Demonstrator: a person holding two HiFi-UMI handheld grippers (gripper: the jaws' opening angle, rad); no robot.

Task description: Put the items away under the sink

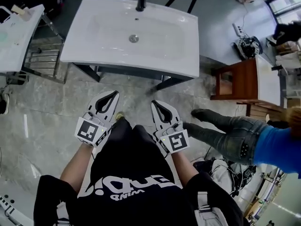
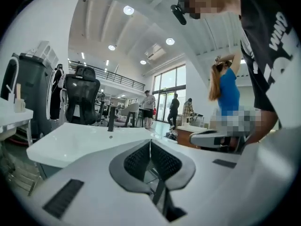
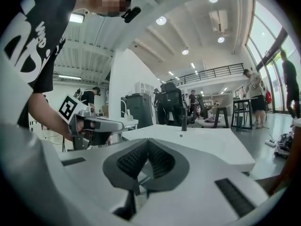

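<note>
The white sink (image 1: 134, 34) with a black faucet (image 1: 141, 1) stands on a dark frame ahead of me. Both grippers hover side by side in front of my torso, short of the sink's front edge. My left gripper (image 1: 114, 94) is shut with nothing between its jaws; its tips meet in the left gripper view (image 2: 150, 140), pointing at the sink (image 2: 80, 140). My right gripper (image 1: 156, 102) is likewise shut and empty, tips together in the right gripper view (image 3: 148, 141), facing the sink (image 3: 202, 140). No loose items show in any view.
A person in a blue top and jeans (image 1: 244, 140) sits close on the right. A wooden cabinet (image 1: 240, 81) stands right of the sink. A white table (image 1: 16, 32) and a metal rack (image 1: 44, 55) stand on the left. Cables (image 1: 247, 46) lie on the floor at the far right.
</note>
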